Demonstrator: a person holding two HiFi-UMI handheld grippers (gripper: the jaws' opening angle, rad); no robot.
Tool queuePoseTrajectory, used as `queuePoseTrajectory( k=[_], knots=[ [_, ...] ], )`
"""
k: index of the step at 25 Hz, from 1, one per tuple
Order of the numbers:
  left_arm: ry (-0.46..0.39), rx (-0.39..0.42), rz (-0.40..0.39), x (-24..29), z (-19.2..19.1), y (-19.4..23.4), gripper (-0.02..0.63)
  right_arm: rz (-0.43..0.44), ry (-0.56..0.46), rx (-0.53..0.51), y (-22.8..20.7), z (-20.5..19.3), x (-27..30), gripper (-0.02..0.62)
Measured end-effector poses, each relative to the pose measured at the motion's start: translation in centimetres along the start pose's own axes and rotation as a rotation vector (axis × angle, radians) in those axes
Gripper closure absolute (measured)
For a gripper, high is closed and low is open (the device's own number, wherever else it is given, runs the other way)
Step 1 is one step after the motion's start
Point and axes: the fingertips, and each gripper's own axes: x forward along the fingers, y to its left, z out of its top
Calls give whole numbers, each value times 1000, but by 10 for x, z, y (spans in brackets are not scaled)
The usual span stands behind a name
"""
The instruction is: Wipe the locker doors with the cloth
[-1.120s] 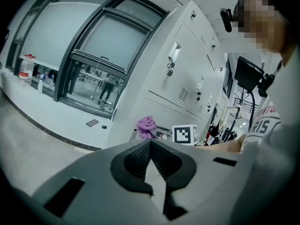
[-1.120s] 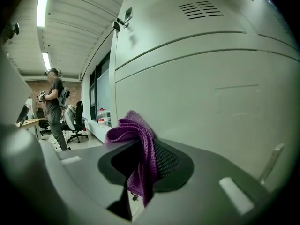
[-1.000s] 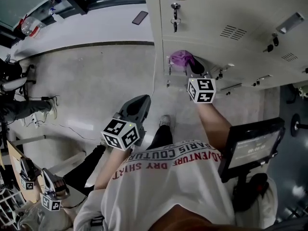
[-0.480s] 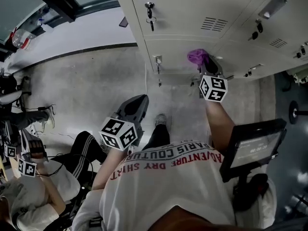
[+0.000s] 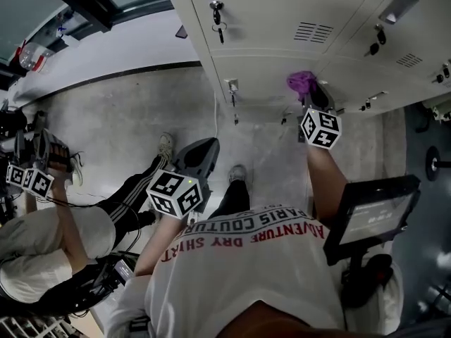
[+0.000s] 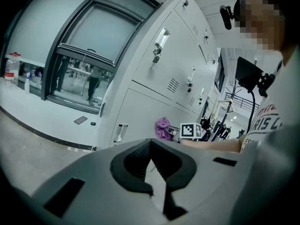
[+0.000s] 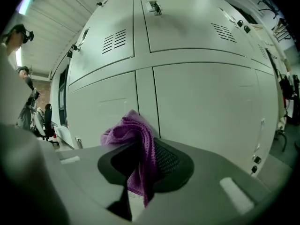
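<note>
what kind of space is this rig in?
Likely an indoor workplace locker area. A bank of grey metal lockers has keys hanging in the locks, there is a bare concrete floor, and a big glazed window sits beside the lockers. A monitor on a stand hints at a lab or office.

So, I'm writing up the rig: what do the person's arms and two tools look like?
The left tool and right tool are alike: smooth grey moulded shells with dark ribbed pads in a rounded recess. Each carries a cube of black-and-white square markers. No cables show. The person wears a white short-sleeved T-shirt with red lettering.
</note>
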Motion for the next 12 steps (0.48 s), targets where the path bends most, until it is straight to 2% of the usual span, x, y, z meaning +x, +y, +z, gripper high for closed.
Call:
queuePoseTrajectory(
  k=[5, 12],
  knots=[
    [-4, -4, -5, 1, -1, 3, 604, 49, -1, 16, 21, -3, -9, 523],
    [-4, -15, 10, -1, -5, 13, 604, 285, -8, -13, 123, -16, -12, 523]
  ],
)
